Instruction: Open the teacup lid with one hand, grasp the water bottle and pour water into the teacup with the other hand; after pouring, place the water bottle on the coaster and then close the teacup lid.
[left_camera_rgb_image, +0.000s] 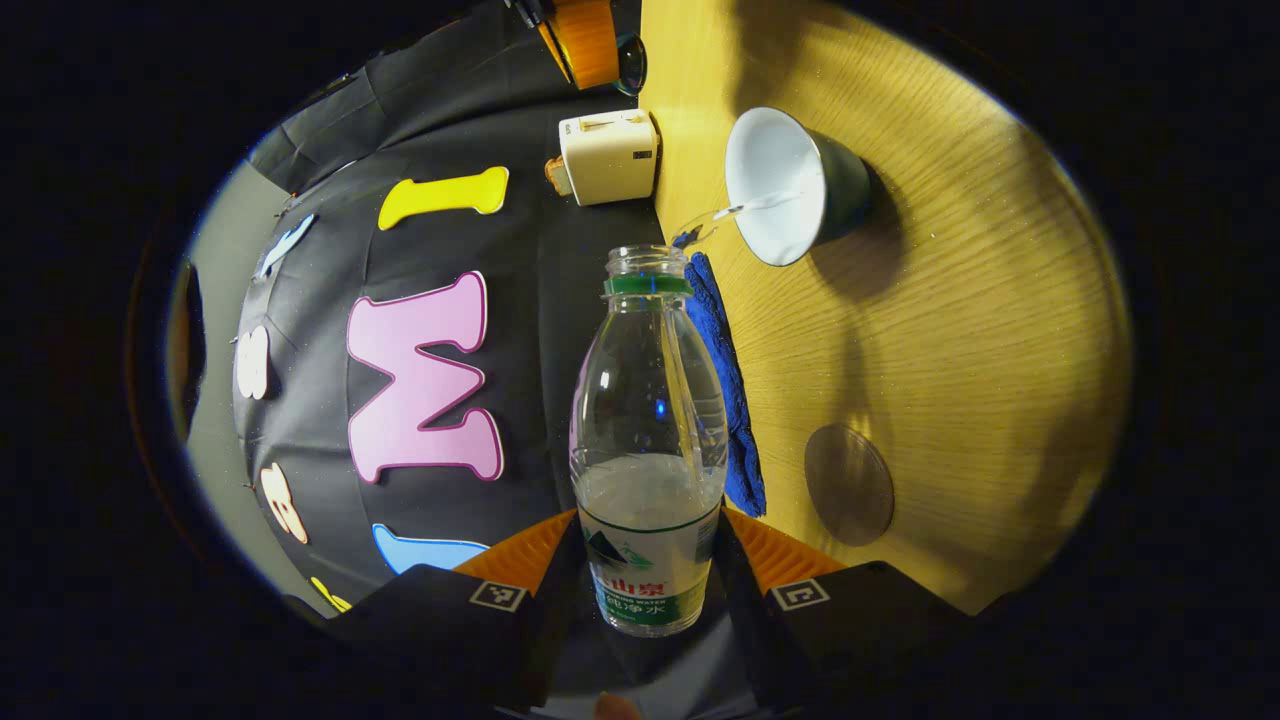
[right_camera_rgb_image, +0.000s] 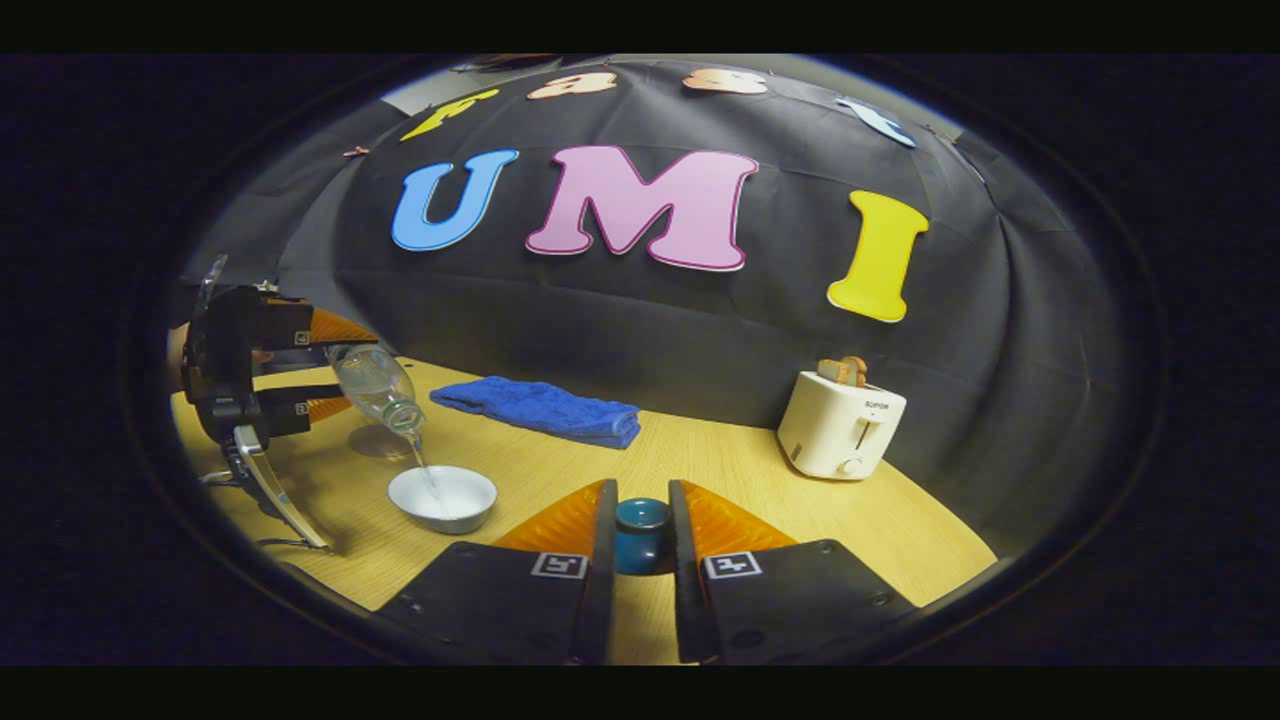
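Note:
My left gripper (left_camera_rgb_image: 648, 520) is shut on a clear water bottle (left_camera_rgb_image: 648, 440), uncapped and about a third full. The bottle is tipped toward the open teacup (left_camera_rgb_image: 790, 185), dark outside and white inside, and a thin stream of water (left_camera_rgb_image: 760, 203) runs into it. In the right gripper view the left gripper (right_camera_rgb_image: 350, 370) holds the bottle (right_camera_rgb_image: 378, 388) slanted over the teacup (right_camera_rgb_image: 442, 497). My right gripper (right_camera_rgb_image: 641, 492) is shut on the blue teacup lid (right_camera_rgb_image: 641, 535), held above the table to the right of the cup. A round brown coaster (left_camera_rgb_image: 849, 484) lies on the wooden table (left_camera_rgb_image: 960, 330).
A folded blue towel (right_camera_rgb_image: 540, 408) lies at the table's back edge behind the cup. A white toaster (right_camera_rgb_image: 840, 425) with bread in it stands at the back right. The black cloth wall rises right behind the table.

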